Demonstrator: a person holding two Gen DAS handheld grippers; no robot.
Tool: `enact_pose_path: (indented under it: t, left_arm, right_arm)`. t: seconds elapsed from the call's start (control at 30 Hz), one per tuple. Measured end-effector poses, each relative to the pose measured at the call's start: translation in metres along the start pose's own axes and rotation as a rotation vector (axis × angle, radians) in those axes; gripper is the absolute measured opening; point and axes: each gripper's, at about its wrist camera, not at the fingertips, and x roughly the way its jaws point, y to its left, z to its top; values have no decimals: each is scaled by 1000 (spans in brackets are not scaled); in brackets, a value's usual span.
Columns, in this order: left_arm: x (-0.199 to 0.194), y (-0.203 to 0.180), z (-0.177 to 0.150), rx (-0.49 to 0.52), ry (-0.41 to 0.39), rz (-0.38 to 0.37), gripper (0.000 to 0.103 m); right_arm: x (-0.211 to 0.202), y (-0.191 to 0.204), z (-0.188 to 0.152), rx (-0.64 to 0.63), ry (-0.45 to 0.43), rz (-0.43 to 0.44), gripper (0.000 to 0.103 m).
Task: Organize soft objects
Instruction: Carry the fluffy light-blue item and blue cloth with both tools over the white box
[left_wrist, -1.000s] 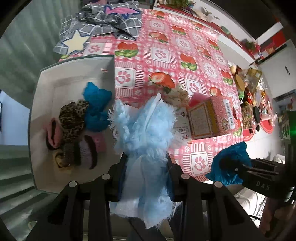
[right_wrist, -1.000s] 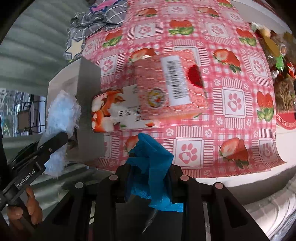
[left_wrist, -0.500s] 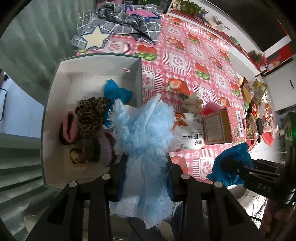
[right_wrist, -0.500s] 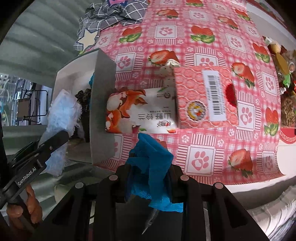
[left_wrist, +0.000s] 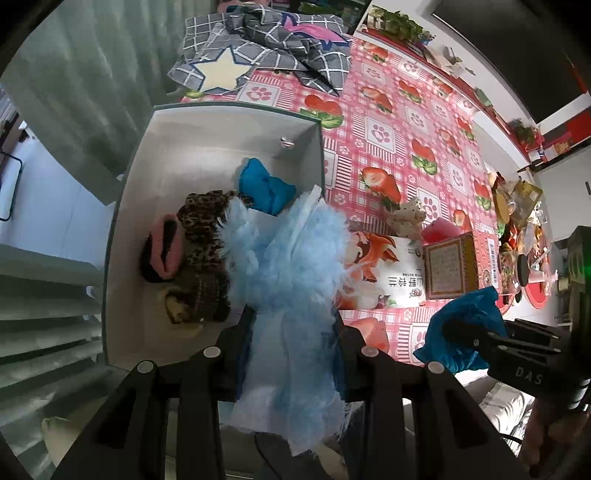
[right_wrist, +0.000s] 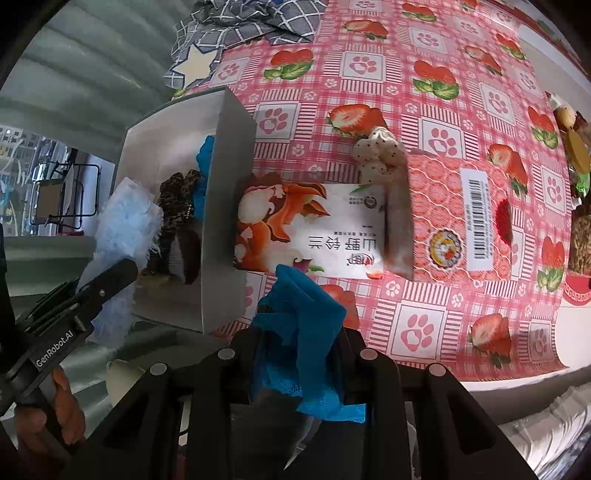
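- Left wrist view: white box (left_wrist: 207, 122) at left, the left gripper (left_wrist: 291, 354) clenches a fluffy pale-blue scrunchie (left_wrist: 288, 266) over its rim.
- Right gripper (right_wrist: 299, 354) grips a teal cloth (right_wrist: 303, 325) above the worktop (right_wrist: 443, 110).
- Next, I reckon: lower and release into the box.

The desk (right_wrist: 424, 325), under a pink strawberry-and-paw cloth, carries a white box (left_wrist: 207, 125) at nine o'clock, a checked grey cloth (left_wrist: 273, 40) at twelve, and a tissue pack (right_wrist: 310, 232) beside a pink carton (right_wrist: 461, 218) at centre.
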Motion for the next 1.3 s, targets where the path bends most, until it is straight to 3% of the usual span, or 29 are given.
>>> enact_pose_path:
  t: [0.5,1.3]
  left_arm:
    - [0,21,1,-47,-3,8,38]
    - [-4,65,2,-163,-29,56,38]
  right_arm:
    - [6,22,12,-50,7,-7,30]
    - [17,92,40,-237,23,2,30]
